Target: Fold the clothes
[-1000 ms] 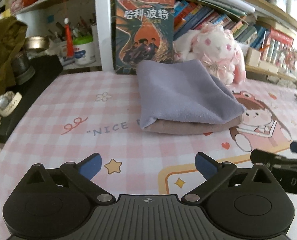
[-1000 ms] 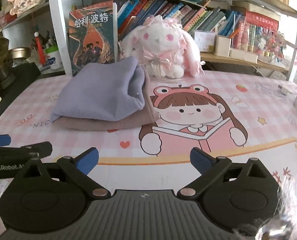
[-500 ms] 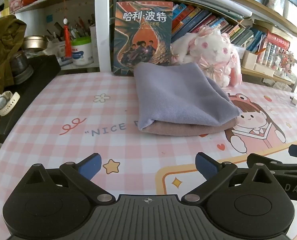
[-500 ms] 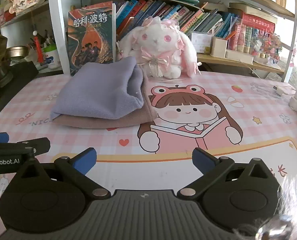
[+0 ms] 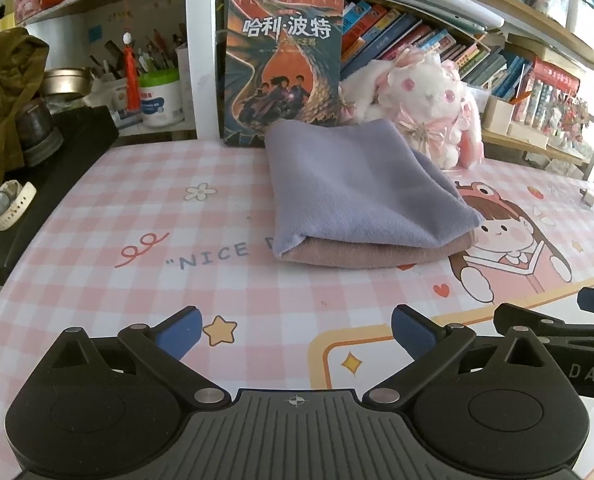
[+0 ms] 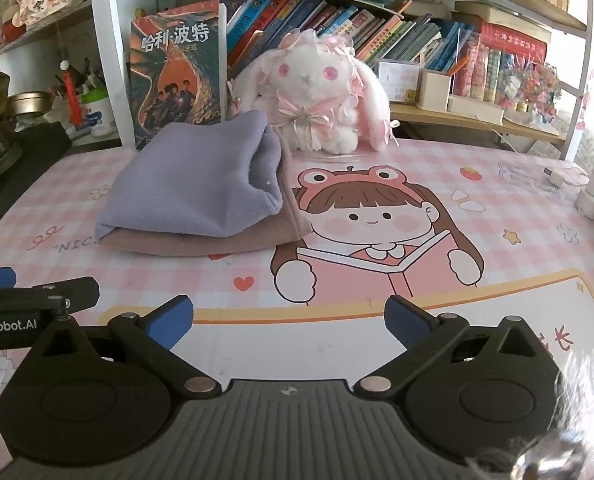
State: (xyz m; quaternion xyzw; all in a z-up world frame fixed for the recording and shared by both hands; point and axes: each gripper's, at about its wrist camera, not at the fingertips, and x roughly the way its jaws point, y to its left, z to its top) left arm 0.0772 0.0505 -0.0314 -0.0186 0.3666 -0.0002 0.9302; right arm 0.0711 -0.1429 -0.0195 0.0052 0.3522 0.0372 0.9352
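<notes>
A folded lilac cloth (image 5: 357, 192) (image 6: 193, 192) lies on top of a folded dusty-pink cloth (image 5: 369, 254) (image 6: 217, 242), stacked on the pink checked desk mat (image 5: 109, 216) (image 6: 517, 264). My left gripper (image 5: 295, 332) hovers open near the mat's front edge, well short of the stack, with nothing between its blue-padded fingers. My right gripper (image 6: 289, 322) is open too, empty, to the right of the left one and in front of the stack. Each gripper's tip shows at the side of the other's view.
A white plush rabbit (image 5: 425, 108) (image 6: 317, 96) and an upright book (image 5: 283, 68) (image 6: 177, 76) stand just behind the stack, with bookshelves behind them. A black board (image 5: 49, 168) with a white watch (image 5: 7, 204) borders the mat's left side. Cables and a charger (image 6: 593, 196) lie far right.
Both grippers have drawn back slightly from the stack and stayed open. The two folded cloths have not moved.
</notes>
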